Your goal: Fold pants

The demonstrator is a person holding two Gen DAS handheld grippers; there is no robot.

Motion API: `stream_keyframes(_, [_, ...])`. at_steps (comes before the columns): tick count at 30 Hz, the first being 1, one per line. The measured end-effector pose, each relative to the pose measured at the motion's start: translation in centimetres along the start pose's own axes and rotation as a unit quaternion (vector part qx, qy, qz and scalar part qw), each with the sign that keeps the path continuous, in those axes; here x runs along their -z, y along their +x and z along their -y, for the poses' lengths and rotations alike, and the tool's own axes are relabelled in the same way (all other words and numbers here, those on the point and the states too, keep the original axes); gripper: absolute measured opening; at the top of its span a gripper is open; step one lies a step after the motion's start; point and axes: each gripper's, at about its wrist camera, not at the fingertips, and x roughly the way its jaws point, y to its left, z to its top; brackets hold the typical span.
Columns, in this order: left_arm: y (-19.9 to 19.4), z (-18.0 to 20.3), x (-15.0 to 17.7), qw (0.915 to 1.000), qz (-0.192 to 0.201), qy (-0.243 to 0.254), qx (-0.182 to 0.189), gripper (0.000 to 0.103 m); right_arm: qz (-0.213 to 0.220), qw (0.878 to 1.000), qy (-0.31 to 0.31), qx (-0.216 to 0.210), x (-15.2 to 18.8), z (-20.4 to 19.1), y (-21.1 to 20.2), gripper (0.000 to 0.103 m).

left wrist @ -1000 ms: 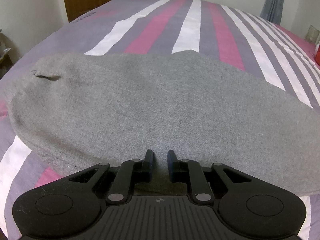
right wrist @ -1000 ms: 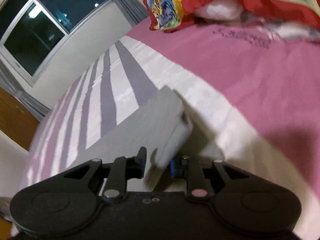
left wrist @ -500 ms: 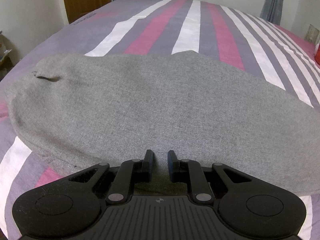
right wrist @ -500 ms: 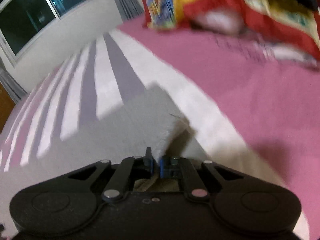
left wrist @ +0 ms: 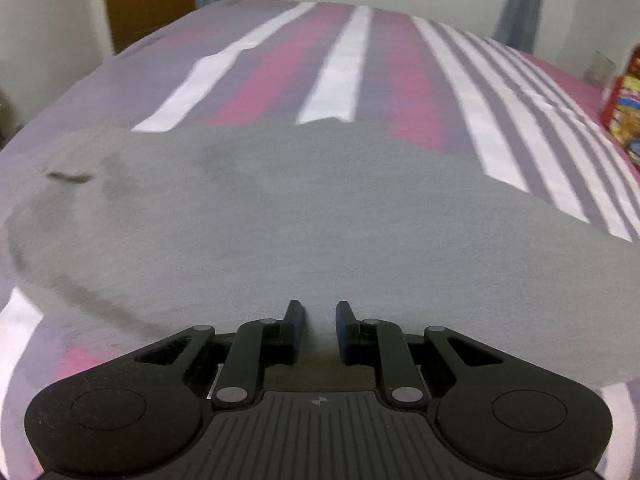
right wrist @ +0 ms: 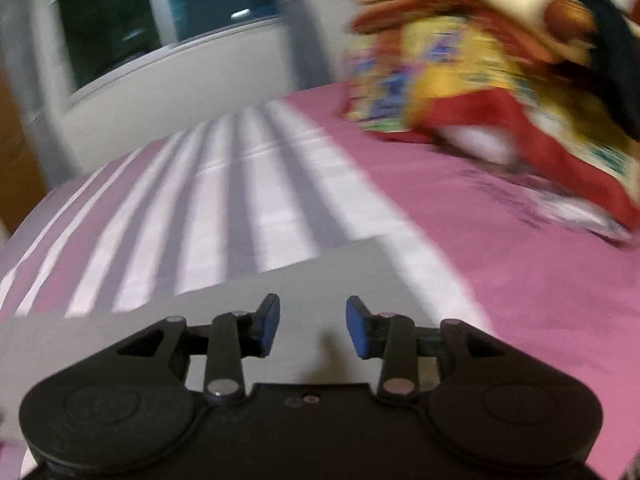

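Filling both views from edge to edge: striped bedsheet (left wrist: 352, 60), with purple, pink and white bands running away toward the top of the left wrist frame and a plain pink zone on the right side of the right wrist frame.

Spread flat across the middle of the left wrist frame, from the left edge to the right: grey pants (left wrist: 320, 208), lying on the sheet, with a short dark pocket slit (left wrist: 68, 177) at centre left. Seen again in the lower left of the right wrist frame as a flat grey panel whose squared corner sits on a white stripe just above centre.

Heaped at upper right of the right wrist frame: bright red and yellow patterned cloth (right wrist: 460, 80) (badly blurred), resting on the pink zone well apart from the pants.

Standing behind the bed: dark window (right wrist: 160, 12) at upper left of the right wrist frame, brown door (left wrist: 148, 0) at upper left of the other.

Sitting at bottom centre of its frame: left gripper (left wrist: 319, 320), jaws narrow, closed on the near edge of the pants, grey fabric filling the slim gap.

Hanging at bottom centre of its own frame: right gripper (right wrist: 312, 320), jaws just opened to a moderate spread, nothing pinched between the blue pads, grey cloth lying below.
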Motion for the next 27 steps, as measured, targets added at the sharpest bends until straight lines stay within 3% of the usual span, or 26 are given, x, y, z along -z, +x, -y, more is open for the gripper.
stream_keyframes(4, [0.8,2.8,-0.2,0.9995,-0.005,0.021,0.023,0.018,-0.035,0.998,-0.01,-0.057,0.9,-4.0,2.1,0.037])
stream_keyframes(7, [1.7,4.0,0.0,0.9993,-0.008,0.033,0.012,0.032,-0.056,0.995,-0.045,-0.075,2.0,-7.1,3.5,0.035])
stream_keyframes(10, [1.9,3.9,0.1,0.9995,-0.009,0.028,0.012,0.034,-0.08,0.992,-0.072,-0.072,3.3,-9.1,4.8,0.035])
stream_keyframes(12, [1.8,4.0,0.3,0.9994,-0.007,0.031,0.013,0.035,-0.102,0.99,-0.078,-0.054,4.1,-8.7,6.1,0.034])
stream_keyframes(16, [1.8,3.9,0.6,0.9993,-0.002,0.034,0.016,0.036,-0.107,0.992,-0.04,-0.061,4.2,-6.7,6.6,0.026])
stream_keyframes(20, [1.8,3.9,0.9,0.9992,0.002,0.036,0.017,0.036,-0.104,0.993,-0.036,-0.05,4.1,-6.1,6.0,0.026])
stream_keyframes(25, [1.5,4.2,1.1,0.9992,0.004,0.038,0.011,0.037,-0.102,0.993,-0.032,-0.053,4.4,-6.9,4.5,0.038])
stream_keyframes(27, [1.0,4.3,1.2,0.9992,0.006,0.04,0.007,0.037,-0.099,0.992,-0.033,-0.066,4.4,-7.7,3.9,0.038])
